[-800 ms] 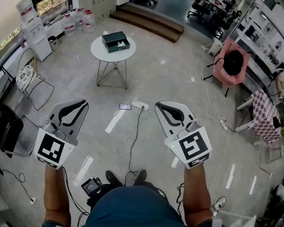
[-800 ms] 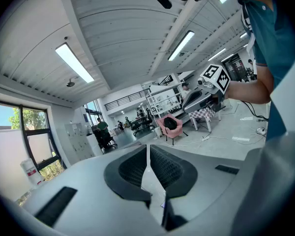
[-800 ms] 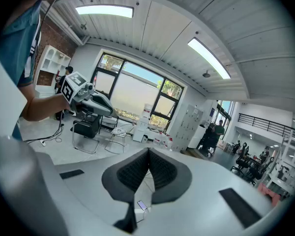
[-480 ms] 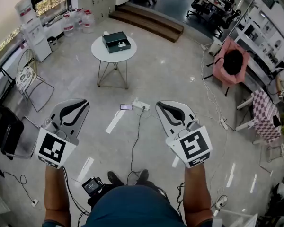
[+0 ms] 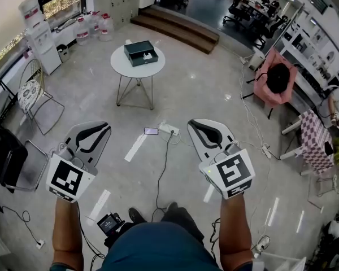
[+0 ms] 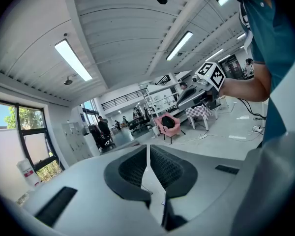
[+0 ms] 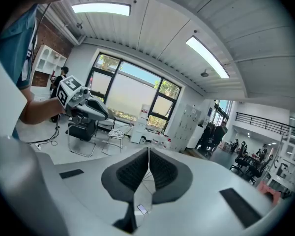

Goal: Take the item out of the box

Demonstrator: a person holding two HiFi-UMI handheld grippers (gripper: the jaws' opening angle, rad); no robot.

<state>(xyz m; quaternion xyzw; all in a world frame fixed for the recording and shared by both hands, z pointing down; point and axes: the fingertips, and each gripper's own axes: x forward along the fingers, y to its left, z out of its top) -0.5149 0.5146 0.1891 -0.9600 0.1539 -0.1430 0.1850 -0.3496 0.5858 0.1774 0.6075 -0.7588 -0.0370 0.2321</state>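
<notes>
The box (image 5: 139, 52) sits open on the round table (image 5: 137, 72), well ahead of both grippers, with a pale item (image 5: 148, 55) inside that is too small to identify. The left gripper (image 5: 103, 126) and right gripper (image 5: 194, 123) are each closed tight, with nothing between the jaws. The item is probably light, so pinch it gently across its narrow sides. The box looks light too and may slide or lift with it.

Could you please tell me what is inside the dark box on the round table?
The dark box sits on the round white table. A small white item shows inside it, toward its right end. It is too far away to identify, and the box walls may hide more.
</notes>
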